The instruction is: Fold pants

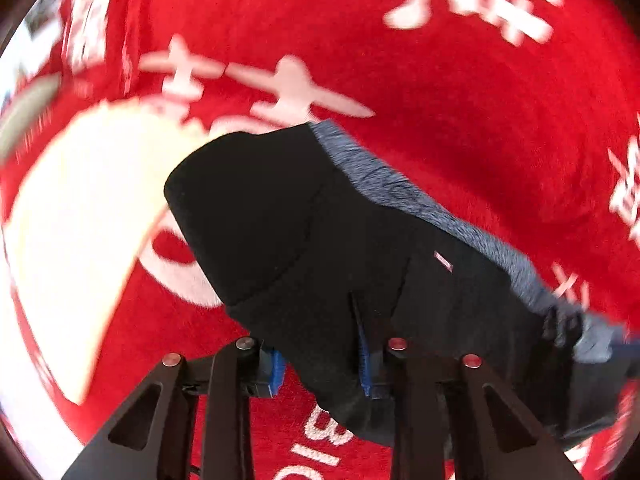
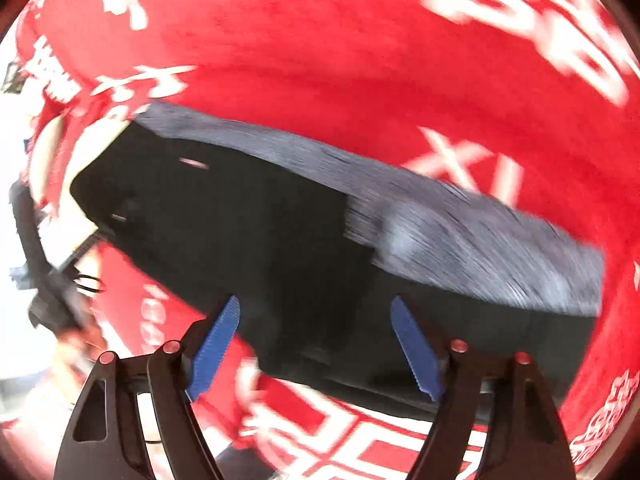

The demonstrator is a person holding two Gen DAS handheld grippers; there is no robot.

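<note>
Pants [image 1: 320, 232], black with a fuzzy blue-grey lining showing along one edge, lie bunched and partly doubled on a red carpet [image 1: 460, 92], which suggests a fold is under way rather than finished. A fold of the black cloth runs down between the blue pads of the left gripper [image 1: 322, 364]; the pads look fairly wide apart with fabric draped across them, so I cannot tell whether they actually pinch it. The right gripper [image 2: 316, 344] is released, its jaws spread and poised over the near edge of the pants, probably ready to take a second hold. White printed characters [image 2: 472, 164] cover the carpet. A pale cream curved object [image 1: 80, 216] sits beside the pants on the left, too blurred to name. Bright pale floor shows at the carpet's edge.
</note>
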